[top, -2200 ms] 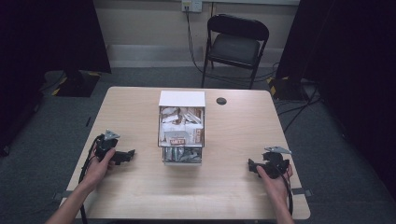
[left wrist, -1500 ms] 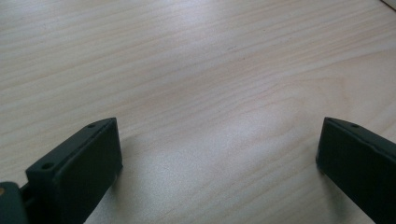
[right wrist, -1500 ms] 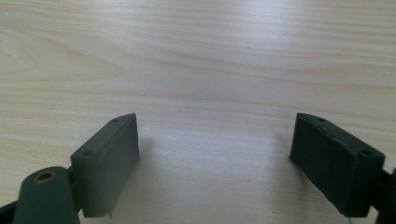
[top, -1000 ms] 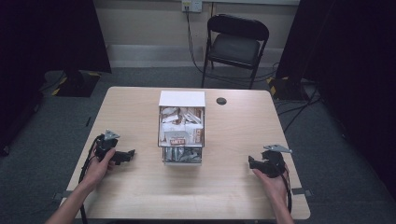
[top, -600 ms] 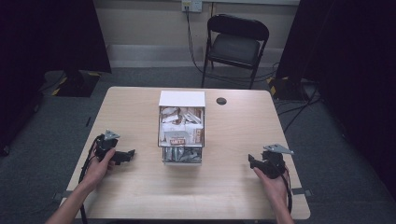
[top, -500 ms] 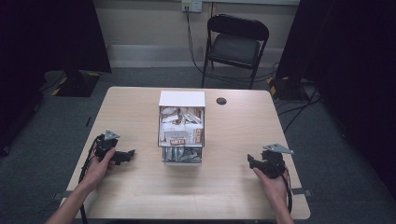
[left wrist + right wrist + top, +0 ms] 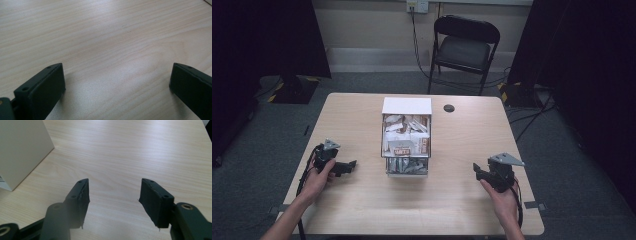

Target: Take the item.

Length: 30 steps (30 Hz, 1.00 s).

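Box label unreadable — left hand-held gripper spread wide, right hand-held gripper closing, both w/ nothing between.

A table holds a box at its middle, packed with what look like packets. The left gripper rests left of the box, fingers toward it. The right gripper sits right of it, well apart, bare tabletop between its fingers. A chair stands behind the table.

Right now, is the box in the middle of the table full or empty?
Full. The box stands open-topped on the table, packed with white and brown packets up to its rim.
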Tool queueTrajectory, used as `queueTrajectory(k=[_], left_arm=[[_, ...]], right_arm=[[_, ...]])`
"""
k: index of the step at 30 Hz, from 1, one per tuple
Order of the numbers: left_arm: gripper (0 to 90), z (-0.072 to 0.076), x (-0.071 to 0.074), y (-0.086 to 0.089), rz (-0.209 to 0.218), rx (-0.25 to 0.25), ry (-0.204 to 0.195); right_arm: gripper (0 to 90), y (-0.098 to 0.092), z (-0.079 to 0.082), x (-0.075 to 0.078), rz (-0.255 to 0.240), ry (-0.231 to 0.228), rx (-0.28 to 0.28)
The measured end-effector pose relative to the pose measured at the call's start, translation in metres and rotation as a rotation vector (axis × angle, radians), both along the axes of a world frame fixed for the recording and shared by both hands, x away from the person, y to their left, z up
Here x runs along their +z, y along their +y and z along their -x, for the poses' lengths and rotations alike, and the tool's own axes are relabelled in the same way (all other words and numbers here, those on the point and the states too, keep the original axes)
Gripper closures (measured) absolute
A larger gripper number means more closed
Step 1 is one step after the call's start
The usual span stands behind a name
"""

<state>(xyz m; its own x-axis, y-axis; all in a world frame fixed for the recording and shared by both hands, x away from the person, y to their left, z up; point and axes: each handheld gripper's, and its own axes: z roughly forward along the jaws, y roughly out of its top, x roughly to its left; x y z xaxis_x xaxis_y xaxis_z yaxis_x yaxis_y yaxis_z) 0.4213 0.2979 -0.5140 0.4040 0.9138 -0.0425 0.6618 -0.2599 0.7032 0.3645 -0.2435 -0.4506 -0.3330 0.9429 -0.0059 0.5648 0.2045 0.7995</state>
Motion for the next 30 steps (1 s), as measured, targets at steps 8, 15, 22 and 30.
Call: queueTrajectory(k=[8,15,22,30], left_arm=[[0.0,0.0,0.0,0.0,0.0,0.001,-0.001],[0.0,0.0,0.0,0.0,-0.002,-0.002,0.001],[0.0,0.0,0.0,0.0,-0.002,-0.002,0.001],[0.0,0.0,0.0,0.0,0.001,0.002,-0.002]], right_arm=[[43.8,0.004,0.005,0.014,-0.052,-0.021,0.05],[47.3,0.007,0.006,0.025,-0.118,-0.015,0.103],[48.3,0.014,0.009,0.034,-0.121,-0.044,0.144],[53.0,0.017,0.013,0.05,-0.125,-0.074,0.202]])
